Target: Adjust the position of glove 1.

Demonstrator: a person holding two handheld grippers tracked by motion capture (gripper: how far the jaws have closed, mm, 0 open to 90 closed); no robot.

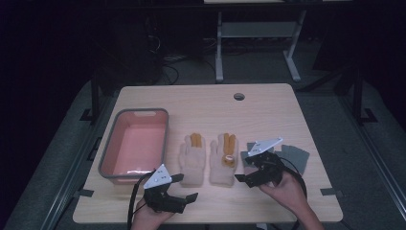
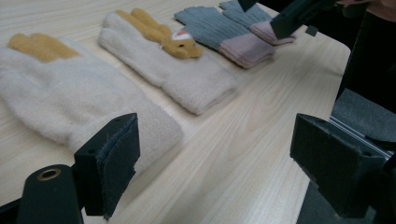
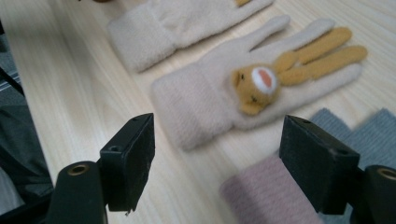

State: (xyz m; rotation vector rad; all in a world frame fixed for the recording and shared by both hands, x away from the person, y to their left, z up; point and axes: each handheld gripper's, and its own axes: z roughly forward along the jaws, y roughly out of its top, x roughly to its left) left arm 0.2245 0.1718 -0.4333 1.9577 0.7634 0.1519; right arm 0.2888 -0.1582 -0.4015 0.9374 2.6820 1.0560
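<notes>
- Bin (image 1: 109, 143) at the far left sits with nothing in it; by my read the sorting has not begun, and every glove is yet to go in.
- Left gripper (image 1: 184, 197) hovers near the table's front edge, jaws spread wide, holding nothing; in its own view the cuff of the left cream glove (image 2: 56, 93) lies just ahead of the near jaw, not touched.
- Next along, the cream glove with the animal face (image 1: 223, 160) lies flat on the wood, side by side with its partner.
- Right gripper (image 1: 246, 173) is also wide open and empty, poised over the pink cuff of the grey gloves (image 1: 297, 157), which lie at the right end of the row.
- Likely first pick: that pink cuff (image 3: 266, 193), between the right jaws.
</notes>
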